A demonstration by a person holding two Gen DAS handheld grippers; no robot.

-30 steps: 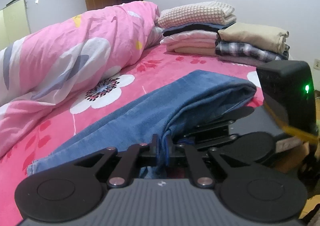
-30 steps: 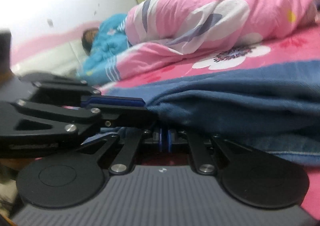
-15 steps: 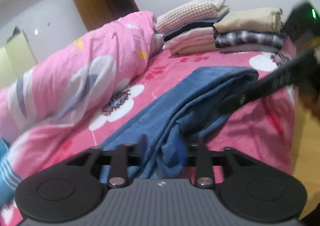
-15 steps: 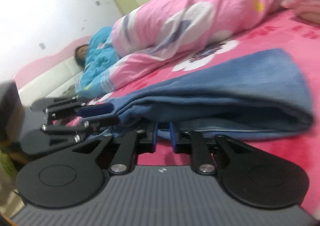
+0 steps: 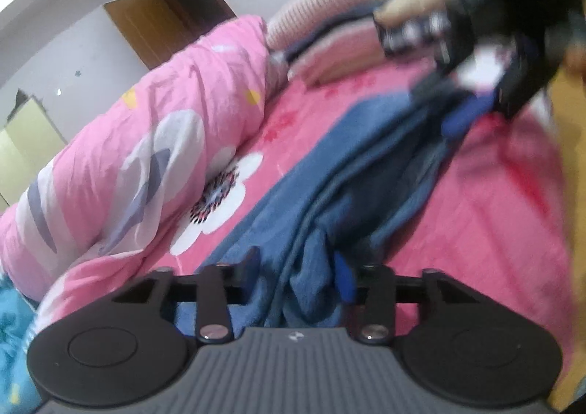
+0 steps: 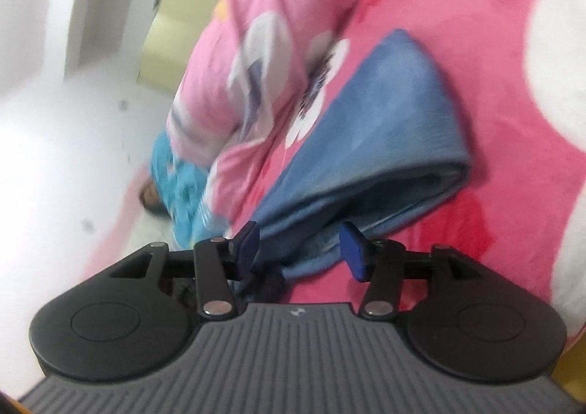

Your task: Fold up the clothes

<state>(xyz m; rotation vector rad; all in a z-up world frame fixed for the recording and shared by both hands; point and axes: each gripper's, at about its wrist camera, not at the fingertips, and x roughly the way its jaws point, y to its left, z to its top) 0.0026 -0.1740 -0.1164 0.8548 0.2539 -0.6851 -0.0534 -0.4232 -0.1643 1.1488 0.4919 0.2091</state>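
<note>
A: Any writing? None readable, just a small pale emblem on each grey housing.

B: Count?

A: One pair of jeans [image 5: 340,172], folded lengthwise on the pink bed [image 5: 487,216], running from 6 toward 1 o'clock. One quilt [image 5: 154,143] at 9. One blurred pile of clothes [image 5: 329,47] at 12.

B: Left hand-held gripper [image 5: 298,273]?

A: Its jaws have just been closing, narrow now, denim bunched between them.

B: Right hand-held gripper [image 6: 300,249]?

A: Its jaws have just been opening, now apart; the jeans' edge sits between them, unpressed.
</note>
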